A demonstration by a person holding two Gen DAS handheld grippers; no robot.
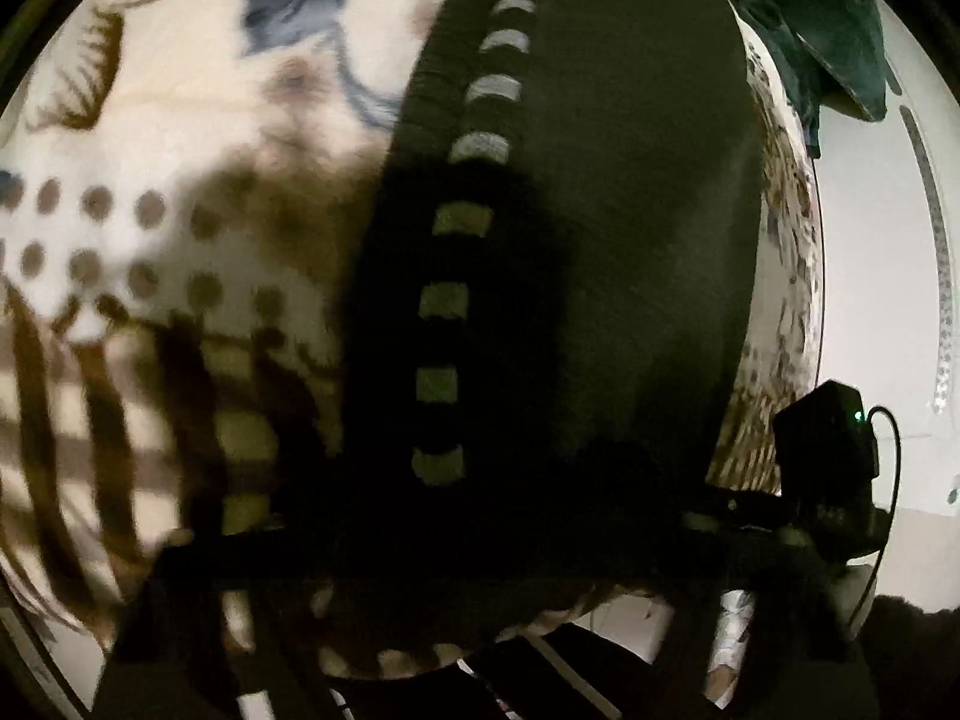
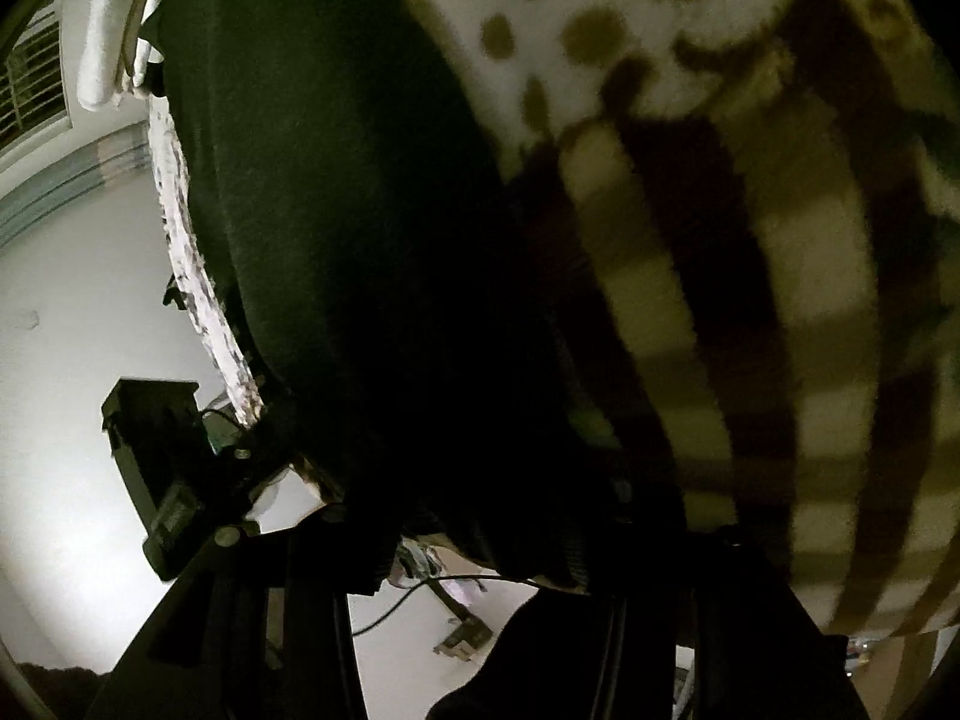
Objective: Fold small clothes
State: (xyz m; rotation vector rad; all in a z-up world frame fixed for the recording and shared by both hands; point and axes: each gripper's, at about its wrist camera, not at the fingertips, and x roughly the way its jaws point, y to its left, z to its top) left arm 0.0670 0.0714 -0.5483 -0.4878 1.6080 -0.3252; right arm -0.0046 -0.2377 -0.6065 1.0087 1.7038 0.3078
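Observation:
A dark green garment [image 1: 630,210] with a column of pale dashes [image 1: 474,222] along one side lies on a patterned blanket [image 1: 180,138]. It fills the middle of the left wrist view and runs down to the left gripper [image 1: 480,528], whose fingers are lost in shadow against the cloth. In the right wrist view the same dark garment [image 2: 312,192] lies left of centre and reaches the right gripper [image 2: 480,534], also hidden in the dark. I cannot tell whether either pair of jaws is open or shut.
The blanket [image 2: 750,240] has brown dots, stripes and blue flowers. A dark teal cloth [image 1: 828,30] lies at the far right edge of the bed. A white floor [image 2: 78,312] shows beyond the bed edge. A white rolled cloth [image 2: 108,42] lies far left.

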